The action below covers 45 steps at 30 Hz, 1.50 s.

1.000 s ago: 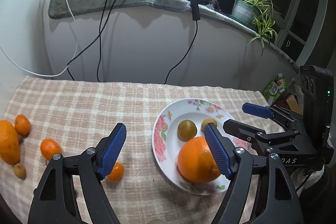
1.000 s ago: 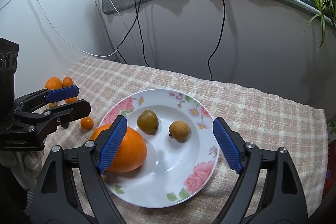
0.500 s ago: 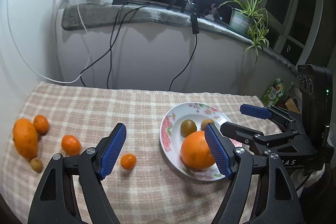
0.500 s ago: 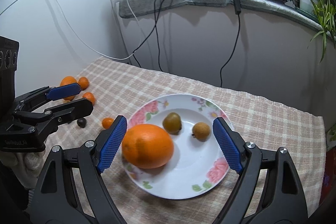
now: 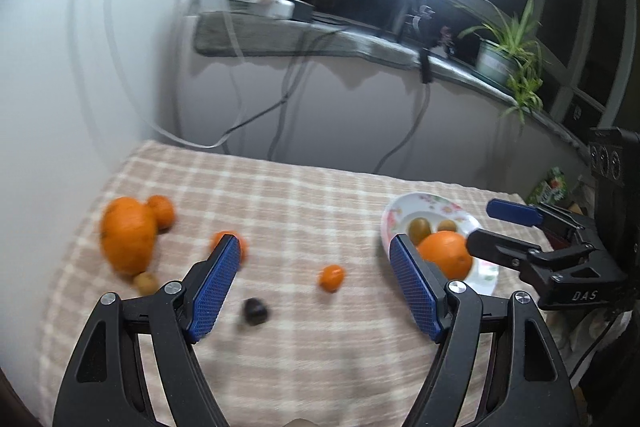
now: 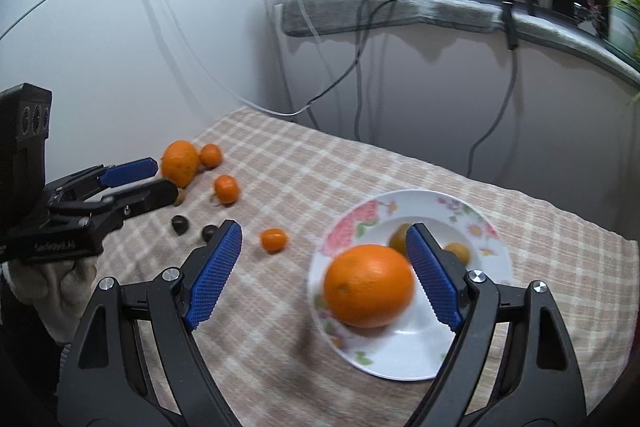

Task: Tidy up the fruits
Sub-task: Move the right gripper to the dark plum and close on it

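Near the left edge of the checked-cloth surface (image 6: 360,163): a large orange (image 6: 181,162) touching a smaller mandarin (image 6: 210,155) on its far side, a small brownish fruit (image 5: 145,281) just beside its near side. A little to the right, another mandarin (image 6: 226,188), apart from that group. Nearer the front edge, two dark round fruits (image 6: 181,225) side by side. Further right, toward the middle, a small orange kumquat (image 6: 273,239) alone on the cloth.

Left gripper (image 5: 314,287) above the front-left part of the surface, fingers (image 5: 216,283) spread wide, nothing between the blue pads. Also seen side-on in the right wrist view, a gloved hand (image 6: 60,283) beneath it.

Toward the right edge, a flowered plate (image 6: 496,267) carrying a big orange (image 6: 368,291) at its near-left rim, with a greenish-brown fruit (image 5: 419,227) and a smaller tan fruit (image 5: 447,225) behind it. Right gripper (image 6: 322,275) over the plate's near side, fingers spread and empty, clear of the orange.
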Motion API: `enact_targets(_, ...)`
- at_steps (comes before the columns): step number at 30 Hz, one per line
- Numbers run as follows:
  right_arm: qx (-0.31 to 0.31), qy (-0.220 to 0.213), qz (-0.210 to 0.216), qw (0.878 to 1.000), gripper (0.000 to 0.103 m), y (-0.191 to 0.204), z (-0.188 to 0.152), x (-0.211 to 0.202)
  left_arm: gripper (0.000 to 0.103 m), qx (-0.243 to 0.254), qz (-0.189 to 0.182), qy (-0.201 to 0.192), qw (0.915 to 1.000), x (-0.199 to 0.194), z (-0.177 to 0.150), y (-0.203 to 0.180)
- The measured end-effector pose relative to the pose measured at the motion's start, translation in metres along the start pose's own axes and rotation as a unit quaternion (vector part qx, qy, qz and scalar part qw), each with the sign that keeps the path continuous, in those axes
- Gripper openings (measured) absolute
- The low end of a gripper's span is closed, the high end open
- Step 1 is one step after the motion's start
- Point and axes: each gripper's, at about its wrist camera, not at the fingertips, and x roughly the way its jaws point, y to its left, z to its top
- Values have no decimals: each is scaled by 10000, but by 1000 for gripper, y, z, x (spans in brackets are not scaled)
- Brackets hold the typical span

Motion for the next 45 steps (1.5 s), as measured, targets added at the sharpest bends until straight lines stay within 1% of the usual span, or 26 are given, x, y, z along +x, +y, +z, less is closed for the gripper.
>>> enact_targets(7, -281, 83, 296, 9991, 86, 32, -1, 15, 77, -345, 383, -5, 9987, -14, -13, 46)
enact_targets(12, -467, 200, 535, 9973, 86, 55, -2, 30, 75, -493, 508, 119, 9974, -16, -27, 67)
enact_targets(19, -735, 376, 765, 9936, 86, 83, -9, 53, 60, -599, 424, 388, 9965, -7, -45, 82)
enact_targets(20, -783, 412, 778, 9930, 84, 86, -10, 55, 58, -607, 399, 429, 9964, -5, -48, 83)
enact_targets(21, -820, 447, 790, 9925, 79, 89, -11, 58, 55, -610, 377, 458, 9964, -3, -49, 83)
enact_targets(23, -872, 534, 864, 9910, 75, 95, -13, 65, 52, -606, 328, 524, 9962, 0, -52, 83)
enact_targets(24, -887, 576, 897, 9903, 71, 97, -14, 68, 52, -598, 315, 557, 9962, 3, -53, 83)
enact_targets(26, -911, 683, 950, 9889, 64, 102, -16, 77, 46, -586, 290, 622, 9959, 7, -55, 83)
enact_targets(27, -899, 731, 973, 9885, 59, 103, -16, 82, 43, -578, 268, 658, 9958, 10, -56, 83)
enact_targets(28, -875, 797, 1025, 9877, 56, 104, -17, 87, 43, -567, 257, 680, 9957, 12, -57, 83)
enact_targets(32, -890, 949, 1107, 9853, 51, 111, -20, 102, 39, -534, 247, 767, 9953, 20, -59, 83)
enact_targets(35, -900, 1017, 1062, 9850, 45, 113, -19, 113, 36, -525, 256, 812, 9950, 24, -60, 85)
enact_targets(39, -840, 1119, 1036, 9847, 43, 111, -18, 125, 35, -496, 267, 853, 9948, 29, -60, 86)
enact_targets(42, -802, 1191, 1049, 9841, 39, 110, -18, 132, 33, -491, 276, 877, 9946, 32, -59, 88)
enact_targets(45, -825, 1229, 1044, 9835, 38, 111, -18, 138, 30, -492, 273, 912, 9942, 36, -59, 89)
